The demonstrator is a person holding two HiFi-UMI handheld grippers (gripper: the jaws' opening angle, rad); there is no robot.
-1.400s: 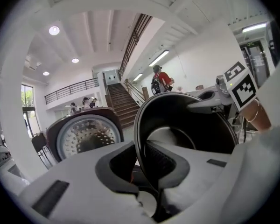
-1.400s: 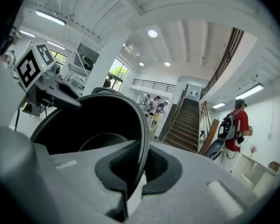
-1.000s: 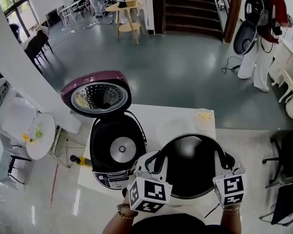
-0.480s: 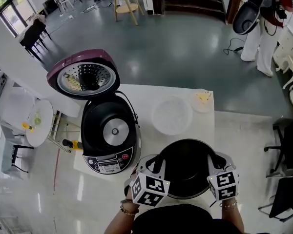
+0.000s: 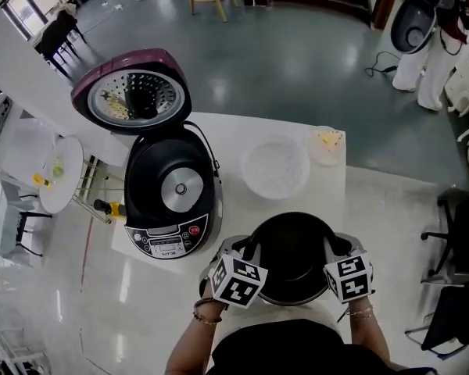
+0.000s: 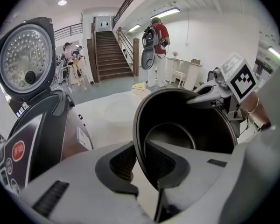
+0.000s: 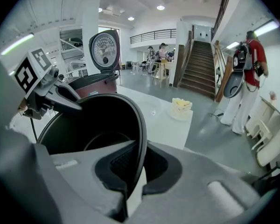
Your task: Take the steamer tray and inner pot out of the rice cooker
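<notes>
Black and nonstick-dark, the inner pot [image 5: 293, 256] hangs at the near edge of the white table [image 5: 227, 143], pinched at opposite sides of its rim by two hand-held grippers. Whether its base already touches the tabletop cannot be told. The left gripper [image 5: 248, 250] has its jaws drawn narrow onto the pot's left rim, one pad inside the wall and one outside; the right gripper [image 5: 334, 250] clamps the right rim the same way, jaws all but together on the thin metal. Both tools slope forward and down from the person's wrists, which sit close to the body and level with each other, and a marker cube [image 5: 238, 282] on each tool faces up. To the pot's left stands the rice cooker [image 5: 172, 201], near but apart from it, its maroon lid [image 5: 130, 92] thrown back upright and its cavity bare down to the heating plate. Beyond the pot, across a strip of bare tabletop, lies the white translucent steamer tray [image 5: 275, 166], with a small dish [image 5: 328, 143] just beside it near the far right corner. The table's right edge runs close past the right gripper — open floor lies beyond it.
</notes>
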